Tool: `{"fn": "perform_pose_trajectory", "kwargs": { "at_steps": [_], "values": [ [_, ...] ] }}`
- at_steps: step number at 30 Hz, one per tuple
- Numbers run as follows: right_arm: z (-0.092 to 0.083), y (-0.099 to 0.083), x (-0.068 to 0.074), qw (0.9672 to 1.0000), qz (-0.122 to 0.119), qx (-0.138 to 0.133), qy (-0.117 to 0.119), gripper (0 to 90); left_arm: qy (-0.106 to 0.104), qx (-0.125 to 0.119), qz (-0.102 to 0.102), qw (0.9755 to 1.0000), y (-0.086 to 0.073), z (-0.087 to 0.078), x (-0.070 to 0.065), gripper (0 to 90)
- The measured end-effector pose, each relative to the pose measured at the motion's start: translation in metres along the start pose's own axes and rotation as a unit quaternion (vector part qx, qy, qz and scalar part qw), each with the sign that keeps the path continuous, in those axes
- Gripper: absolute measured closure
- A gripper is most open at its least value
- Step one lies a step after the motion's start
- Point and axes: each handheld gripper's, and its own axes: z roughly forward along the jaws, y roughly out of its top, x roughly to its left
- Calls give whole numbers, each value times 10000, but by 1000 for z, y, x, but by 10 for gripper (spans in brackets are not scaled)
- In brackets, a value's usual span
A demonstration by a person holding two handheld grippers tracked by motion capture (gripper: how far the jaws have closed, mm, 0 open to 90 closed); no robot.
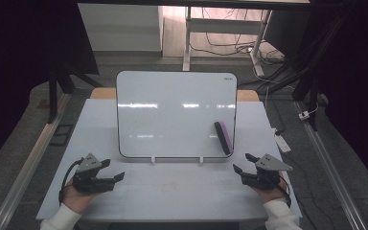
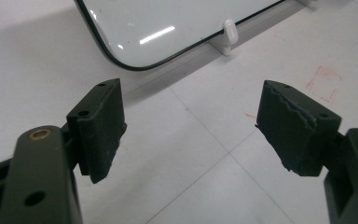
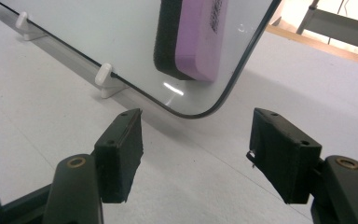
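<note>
A blank whiteboard [image 1: 172, 112] leans upright on two small white feet in the middle of the white table [image 1: 172, 191]. A purple eraser with a black felt side [image 1: 224, 137] clings to the board's lower right; the right gripper view shows this eraser [image 3: 193, 37] just beyond the jaws. My left gripper [image 1: 114, 170] rests open at the table's front left, nothing between its jaws, facing the board's lower left corner [image 2: 121, 60]. My right gripper [image 1: 242, 163] stands open at the front right, empty, pointing at the board's lower right corner [image 3: 200, 112].
Faint red marker marks [image 2: 324, 81] lie on the table in front of the board. Metal rails [image 1: 333, 167] run along both sides of the table. Behind it are a desk frame and loose cables [image 1: 239, 45] on the floor.
</note>
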Motion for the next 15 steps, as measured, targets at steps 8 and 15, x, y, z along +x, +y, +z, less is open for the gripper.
{"fn": "perform_pose_trajectory", "kwargs": {
  "at_steps": [8,15],
  "values": [
    [1,-1,0,10000,-45,-18,69,342,32,-7,15,10000,0,-2,0,239],
    [1,-1,0,9999,-51,-60,102,341,32,-9,30,10000,-1,-2,0,236]
  ]
}}
